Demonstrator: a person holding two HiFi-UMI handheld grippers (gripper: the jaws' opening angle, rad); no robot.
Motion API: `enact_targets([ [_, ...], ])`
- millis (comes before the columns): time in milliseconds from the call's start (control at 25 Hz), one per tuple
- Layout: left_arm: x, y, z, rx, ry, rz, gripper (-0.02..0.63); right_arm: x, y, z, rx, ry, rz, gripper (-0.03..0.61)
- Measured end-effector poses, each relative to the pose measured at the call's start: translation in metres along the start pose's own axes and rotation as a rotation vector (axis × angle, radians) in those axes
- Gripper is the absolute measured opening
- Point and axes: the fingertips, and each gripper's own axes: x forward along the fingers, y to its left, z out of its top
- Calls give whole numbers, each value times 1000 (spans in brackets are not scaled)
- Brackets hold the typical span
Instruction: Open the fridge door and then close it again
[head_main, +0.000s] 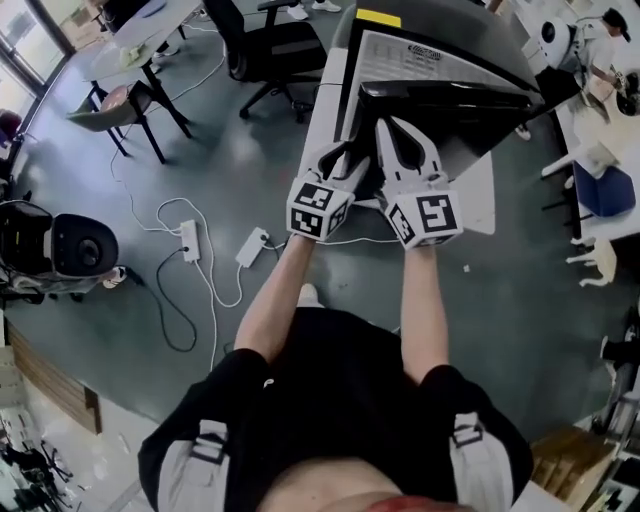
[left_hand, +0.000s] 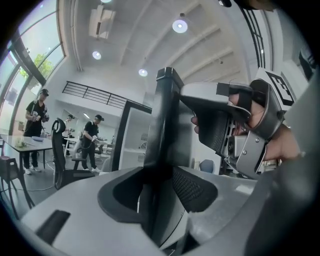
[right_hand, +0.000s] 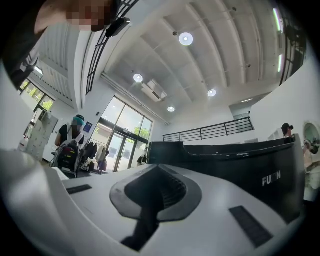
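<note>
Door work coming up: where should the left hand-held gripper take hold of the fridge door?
Take the fridge door by its free upright edge, near the top, coming level and edge-on. That edge is a thin slab that fits between the left hand-held gripper's open jaws.

Bright all round here: the round ceiling lamps (right_hand: 186, 38) burn out to white discs, and the tall windows (right_hand: 119, 131) are washed pale with daylight. Heavy fisheye in both gripper views, with black corners and the railing (right_hand: 210, 132) bowing. Close to the lens, the right gripper (right_hand: 159, 176) goes soft and blurry. In the left gripper view the fridge door (left_hand: 167, 125) reads as a near-black slab against the glare. From the head view, the floor (head_main: 200, 150) is evenly lit, with only faint shadows.
</note>
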Motion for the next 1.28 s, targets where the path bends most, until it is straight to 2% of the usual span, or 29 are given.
enact_targets([
  [200,25,28,9,-2,25,-73,173,34,-16,-7,14,17,-65,-5],
  [400,56,59,20,-14,44,-96,176,72,-37,-14,38,4,-89,-5],
  [920,104,104,26,-74,40,2,149,128,-74,-37,42,79,-102,-5],
  [1120,107,105,26,-89,32,17,146,129,-76,-41,68,73,-90,-5],
  [1280,101,105,27,-113,16,86,136,121,-79,-47,79,87,-98,-5],
])
